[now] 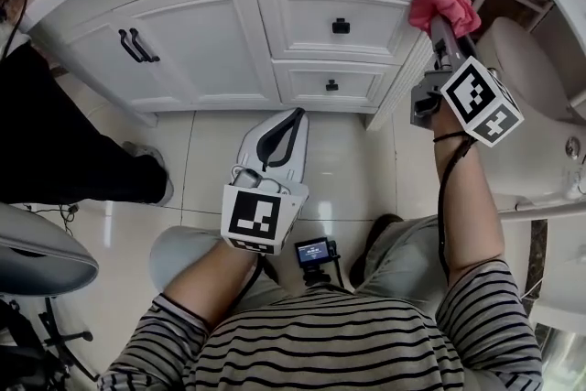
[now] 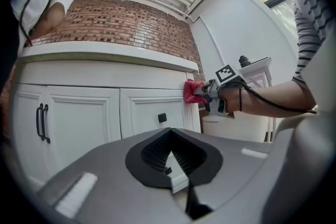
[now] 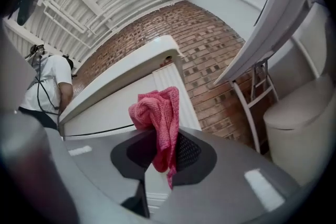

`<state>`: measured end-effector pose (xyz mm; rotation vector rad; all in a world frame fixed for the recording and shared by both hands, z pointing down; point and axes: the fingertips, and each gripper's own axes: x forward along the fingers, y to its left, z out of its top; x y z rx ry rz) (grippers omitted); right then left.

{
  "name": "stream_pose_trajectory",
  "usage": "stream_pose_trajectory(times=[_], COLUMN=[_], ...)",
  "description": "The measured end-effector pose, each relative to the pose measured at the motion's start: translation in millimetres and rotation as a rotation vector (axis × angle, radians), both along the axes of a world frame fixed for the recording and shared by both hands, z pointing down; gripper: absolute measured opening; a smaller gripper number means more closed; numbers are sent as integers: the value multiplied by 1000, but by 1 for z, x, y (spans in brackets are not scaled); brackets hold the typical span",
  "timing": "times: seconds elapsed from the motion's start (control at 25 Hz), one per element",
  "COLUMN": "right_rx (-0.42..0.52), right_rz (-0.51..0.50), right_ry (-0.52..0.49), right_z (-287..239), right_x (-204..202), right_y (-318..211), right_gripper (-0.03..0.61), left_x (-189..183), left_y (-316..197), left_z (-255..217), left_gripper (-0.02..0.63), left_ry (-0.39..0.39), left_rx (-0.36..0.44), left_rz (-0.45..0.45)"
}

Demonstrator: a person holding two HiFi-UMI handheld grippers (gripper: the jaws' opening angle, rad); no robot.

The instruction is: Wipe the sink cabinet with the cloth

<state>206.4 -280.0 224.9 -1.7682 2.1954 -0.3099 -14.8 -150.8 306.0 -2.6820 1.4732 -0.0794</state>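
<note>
Cloth [image 3: 156,118] sits clamped in my right hand-held gripper [image 3: 157,149], bunched ahead of its jaws against the sink cabinet [image 1: 229,41] corner post. My left hand-held gripper [image 2: 169,136] is closed, empty. Risk, as I judge it: fluted ridges may snag and drag the cloth free.

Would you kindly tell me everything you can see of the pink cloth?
The pink cloth is a textured rag, looking like terry or microfibre, crumpled into a wad. The right gripper is shut on its lower part, with one tail hanging between the jaws. It rests against the fluted corner post of the white sink cabinet, beside the top drawer.
</note>
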Motion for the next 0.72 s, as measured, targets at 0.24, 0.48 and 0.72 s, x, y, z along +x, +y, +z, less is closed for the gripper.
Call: stream_pose_trajectory(times=[0.24, 0.48, 0.72], right_rx=[52, 69, 14], right_rz=[-153, -451, -527], right_ry=[15, 55, 224], right_z=[-15, -19, 13], right_x=[-62, -210, -285], right_y=[19, 4, -19], right_gripper=[71, 71, 71], left_x=[-3, -19, -27], left_y=[3, 1, -2], left_z=[-6, -10, -13], left_gripper=[-9, -9, -9], left_ry=[12, 19, 15], left_rx=[11, 17, 28], left_rz=[-4, -29, -39])
